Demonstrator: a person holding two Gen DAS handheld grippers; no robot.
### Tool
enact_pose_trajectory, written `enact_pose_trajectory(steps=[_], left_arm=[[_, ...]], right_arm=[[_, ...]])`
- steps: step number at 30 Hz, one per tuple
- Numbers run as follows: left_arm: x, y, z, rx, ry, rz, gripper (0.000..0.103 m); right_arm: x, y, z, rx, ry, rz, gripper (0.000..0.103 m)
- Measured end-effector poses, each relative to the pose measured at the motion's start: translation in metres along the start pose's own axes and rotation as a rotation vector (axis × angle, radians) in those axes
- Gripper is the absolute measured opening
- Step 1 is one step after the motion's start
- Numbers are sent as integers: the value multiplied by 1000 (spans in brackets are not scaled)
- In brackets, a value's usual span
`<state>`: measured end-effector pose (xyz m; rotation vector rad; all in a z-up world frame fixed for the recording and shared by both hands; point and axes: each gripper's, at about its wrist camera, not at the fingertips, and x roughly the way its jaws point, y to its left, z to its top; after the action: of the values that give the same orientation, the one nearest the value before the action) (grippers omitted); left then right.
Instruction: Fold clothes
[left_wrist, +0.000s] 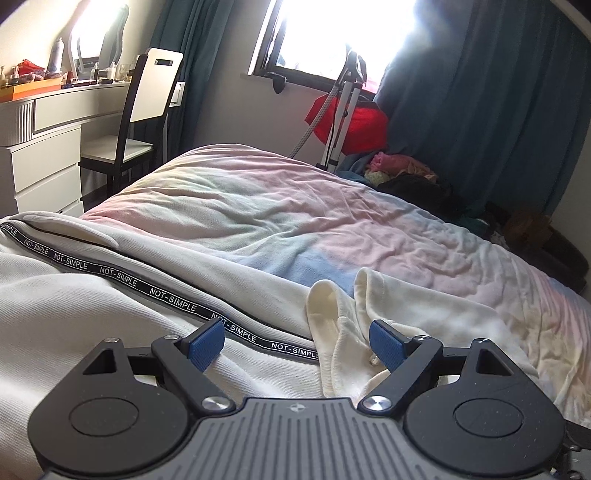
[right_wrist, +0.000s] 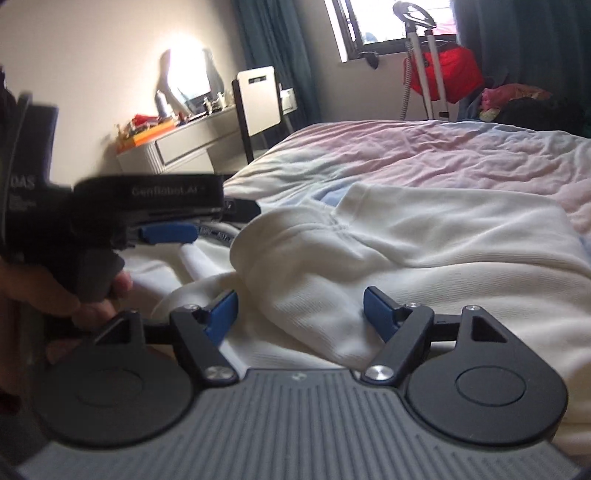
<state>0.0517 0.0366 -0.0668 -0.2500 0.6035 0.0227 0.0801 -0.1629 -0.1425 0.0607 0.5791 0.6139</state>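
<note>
A cream garment with a black "NOT-SIMPLE" tape stripe lies on the bed. Its collar with a button bunches up between the fingers of my left gripper, which is open and low over the cloth. In the right wrist view the same cream garment lies crumpled, a rounded fold of it between the fingers of my right gripper, which is open. The left gripper shows at the left of that view, held in a hand, blurred.
The bed has a pastel pink, blue and green cover. A white dresser and a chair stand at the far left. A garment steamer stand with red cloth and a pile of clothes sit by the window.
</note>
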Motion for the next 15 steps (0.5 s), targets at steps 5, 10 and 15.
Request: enact_pose_trajectory(steps=[5, 10, 15], left_arm=[[1, 0, -1, 1, -1, -2, 87], [-4, -1, 1, 3, -14, -17, 87], [-8, 0, 3, -5, -23, -34, 87]], right_arm=[[2, 15, -4, -109, -19, -36, 26], [-36, 24, 7, -164, -63, -20, 12], [-56, 40, -3, -277, -16, -28, 11]])
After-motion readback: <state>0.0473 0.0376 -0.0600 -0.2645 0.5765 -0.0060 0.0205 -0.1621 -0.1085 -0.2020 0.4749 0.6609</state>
